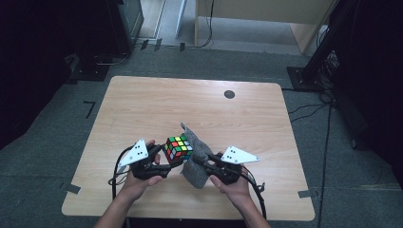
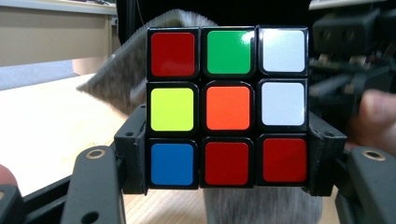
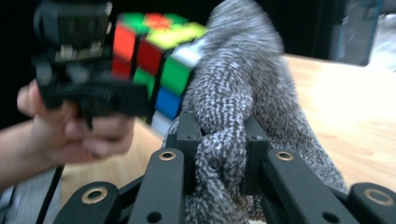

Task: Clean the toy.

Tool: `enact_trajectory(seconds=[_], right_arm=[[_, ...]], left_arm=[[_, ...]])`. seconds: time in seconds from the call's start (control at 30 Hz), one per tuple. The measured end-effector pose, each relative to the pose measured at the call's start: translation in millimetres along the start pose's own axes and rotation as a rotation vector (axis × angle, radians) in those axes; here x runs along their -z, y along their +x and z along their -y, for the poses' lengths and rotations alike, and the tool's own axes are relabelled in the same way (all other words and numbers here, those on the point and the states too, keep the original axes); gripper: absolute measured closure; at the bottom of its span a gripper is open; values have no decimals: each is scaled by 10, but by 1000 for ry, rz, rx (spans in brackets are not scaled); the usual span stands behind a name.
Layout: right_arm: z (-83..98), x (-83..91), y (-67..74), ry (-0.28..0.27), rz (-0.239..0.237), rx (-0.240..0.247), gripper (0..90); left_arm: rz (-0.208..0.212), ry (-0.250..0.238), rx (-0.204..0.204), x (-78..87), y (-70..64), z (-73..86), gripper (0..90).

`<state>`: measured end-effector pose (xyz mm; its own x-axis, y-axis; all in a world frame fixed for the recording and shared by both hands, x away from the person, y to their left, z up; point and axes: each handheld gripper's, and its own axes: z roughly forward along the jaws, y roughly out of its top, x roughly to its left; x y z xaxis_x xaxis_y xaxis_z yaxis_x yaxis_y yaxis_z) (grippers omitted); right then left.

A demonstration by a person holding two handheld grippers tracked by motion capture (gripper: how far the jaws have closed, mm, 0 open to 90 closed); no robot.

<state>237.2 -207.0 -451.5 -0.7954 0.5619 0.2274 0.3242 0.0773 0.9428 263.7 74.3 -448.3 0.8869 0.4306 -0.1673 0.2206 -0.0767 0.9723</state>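
Note:
A scrambled colour cube (image 1: 178, 148) is held above the wooden table (image 1: 142, 109) near its front. My left gripper (image 1: 167, 164) is shut on it, its pads (image 2: 133, 154) clamping the cube (image 2: 227, 107) at the bottom row of the face towards the camera. A grey knitted cloth (image 1: 196, 159) hangs right of the cube and touches its side. My right gripper (image 1: 199, 162) is shut on the cloth (image 3: 233, 116), a bunched fold squeezed between its jaws. In the right gripper view the cube (image 3: 156, 51) sits just behind the cloth, with the left hand (image 3: 79, 135) and its gripper blurred at left.
A small dark round disc (image 1: 229, 94) lies on the table's far right part. Black stands and cables (image 1: 313, 71) sit on the grey carpet around the table. Cables trail from both grippers over the table's front edge.

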Motion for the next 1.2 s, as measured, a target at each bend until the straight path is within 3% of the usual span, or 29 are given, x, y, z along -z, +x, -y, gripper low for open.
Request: enact_trajectory(seconds=[0.13, 0.17, 0.23, 0.33, 0.4, 0.47, 0.63, 0.7, 0.8, 0.87, 0.93, 1.1, 1.2], right_arm=[[113, -164, 15, 146, -56, 28, 760], [124, -178, 6, 154, -59, 24, 760], [104, -147, -35, 131, -30, -8, 760], [31, -12, -85, 0, 25, -50, 760], [1, 35, -66, -47, 28, -45, 759], [21, -1, -20, -23, 27, -5, 759], [150, -203, 46, 145, -23, 44, 759], [135, -192, 25, 142, -11, 42, 759], [57, -42, -81, 22, 25, -30, 760], [26, 17, -87, -23, 30, -32, 759], [49, -28, -48, 7, 17, -11, 756], [177, -219, 52, 155, -40, 66, 758], [129, -163, 14, 129, 5, 70, 759]], left_arm=[[-20, -2, 9, 12, 17, -7, 343], [-26, -1, 11, 9, 16, -5, 343], [-28, 3, 11, 4, 17, -1, 343], [-29, 16, 1, -17, 5, 8, 343], [-23, 17, 4, -27, 0, 10, 343], [-22, 13, 8, -24, 0, 7, 343], [-36, 7, 21, -2, 23, -3, 343], [-36, 10, 22, -6, 25, 1, 343], [-31, 23, 16, -34, 10, 14, 343], [-24, 27, 17, -51, -3, 20, 343], [-21, 26, 16, -51, -6, 17, 343], [-36, 12, 36, -6, 36, -1, 343], [-35, 12, 40, 4, 47, -1, 343]])
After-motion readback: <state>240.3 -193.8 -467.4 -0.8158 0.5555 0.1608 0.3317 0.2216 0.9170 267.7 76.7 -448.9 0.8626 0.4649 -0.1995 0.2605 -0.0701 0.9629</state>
